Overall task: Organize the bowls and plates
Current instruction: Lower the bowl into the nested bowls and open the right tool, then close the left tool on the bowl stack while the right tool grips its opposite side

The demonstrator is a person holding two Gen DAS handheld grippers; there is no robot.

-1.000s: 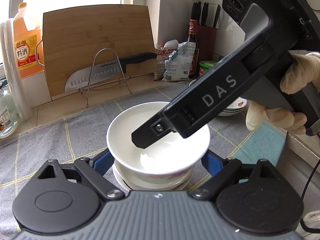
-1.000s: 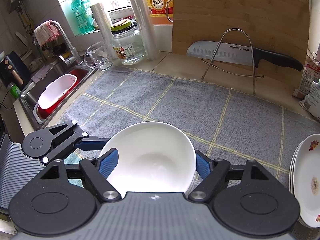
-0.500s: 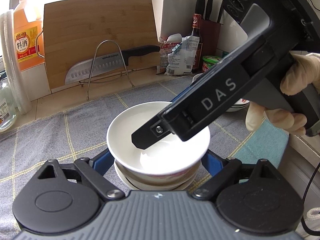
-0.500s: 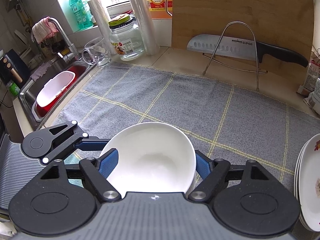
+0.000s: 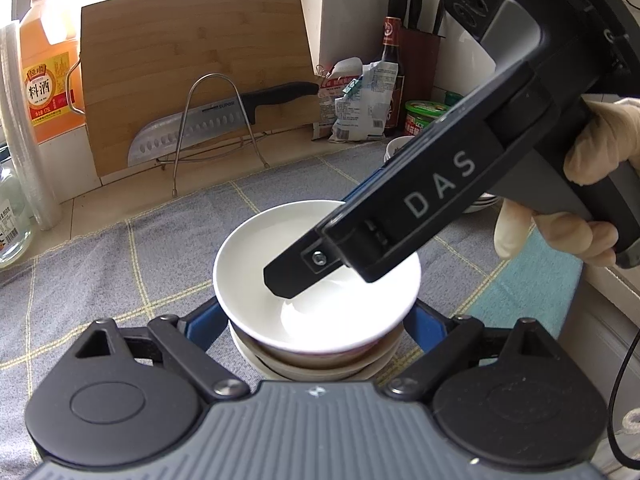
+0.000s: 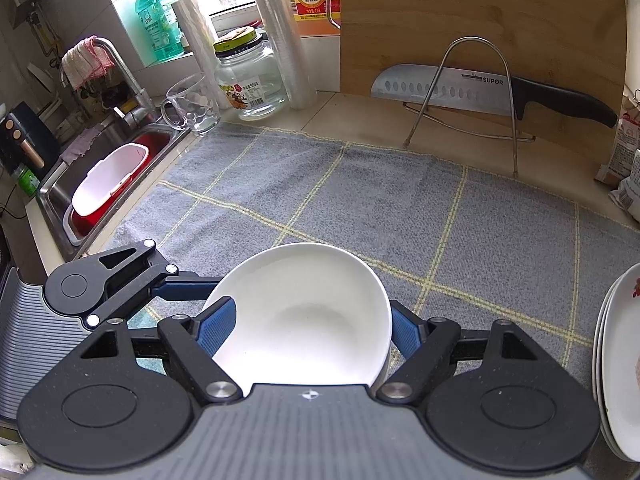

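Grey cloth (image 6: 360, 208) is covering the tabletop. White bowl (image 5: 316, 280) is sitting on the bowl stack (image 5: 316, 364) between both claws: left claw (image 5: 316, 320) spread around the stack, right claw (image 6: 306, 326) gripping the bowl's rim. Nesting step probably; next: release, retract.

Left wrist view: sits low behind the left claw (image 5: 316, 320), faces across the table (image 5: 100, 280) toward the cutting board (image 5: 192, 80) at the back wall; close to the white bowl (image 5: 316, 280).

Right wrist view: sits behind the right claw (image 6: 306, 328), higher, tilted down, facing back-left toward the sink (image 6: 60, 188).

Shared: bowl, checked grey mat (image 6: 380, 208), cutting board, knife (image 6: 480, 88).
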